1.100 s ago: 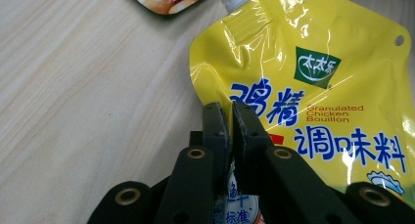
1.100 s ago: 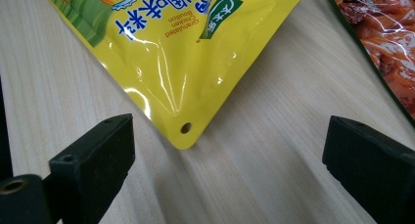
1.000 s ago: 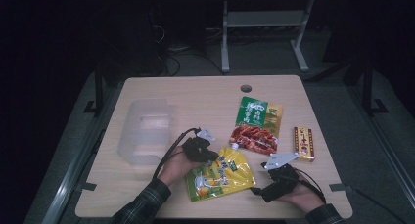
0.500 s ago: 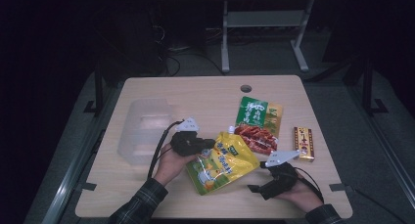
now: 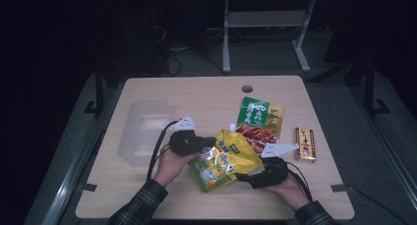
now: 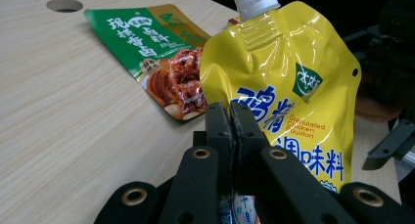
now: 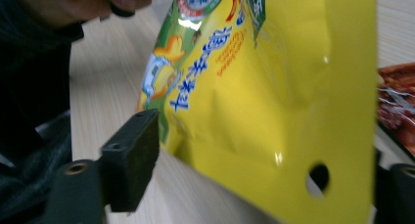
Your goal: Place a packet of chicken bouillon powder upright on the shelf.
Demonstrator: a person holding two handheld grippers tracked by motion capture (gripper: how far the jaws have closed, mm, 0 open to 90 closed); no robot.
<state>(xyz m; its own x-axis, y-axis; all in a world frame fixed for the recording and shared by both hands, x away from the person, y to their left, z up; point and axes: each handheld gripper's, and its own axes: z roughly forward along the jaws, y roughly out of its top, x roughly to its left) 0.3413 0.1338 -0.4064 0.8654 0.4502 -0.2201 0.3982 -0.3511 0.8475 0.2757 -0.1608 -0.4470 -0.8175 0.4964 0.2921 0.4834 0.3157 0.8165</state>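
Near the front of the worktop [image 5: 206, 95], the yellow pouch [image 5: 223, 158] is lifted between both hands. The left gripper [image 5: 209, 142] has its fingers [image 6: 219, 131] clamped tight on the pouch's edge. The right gripper [image 5: 244, 177] has just been closing, its fingers [image 7: 132, 158] straddling the pouch's corner without yet pressing it. A green sachet [image 5: 256, 118] lies just behind.

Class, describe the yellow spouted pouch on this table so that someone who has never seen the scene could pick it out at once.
Start at the light wooden table and go to its near edge, between the person's two hands. The yellow pouch is there, lifted and pinched at one edge by the left tongs. Unlike the flat green sachet and the small box beside it, it has a white screw cap and blue lettering.
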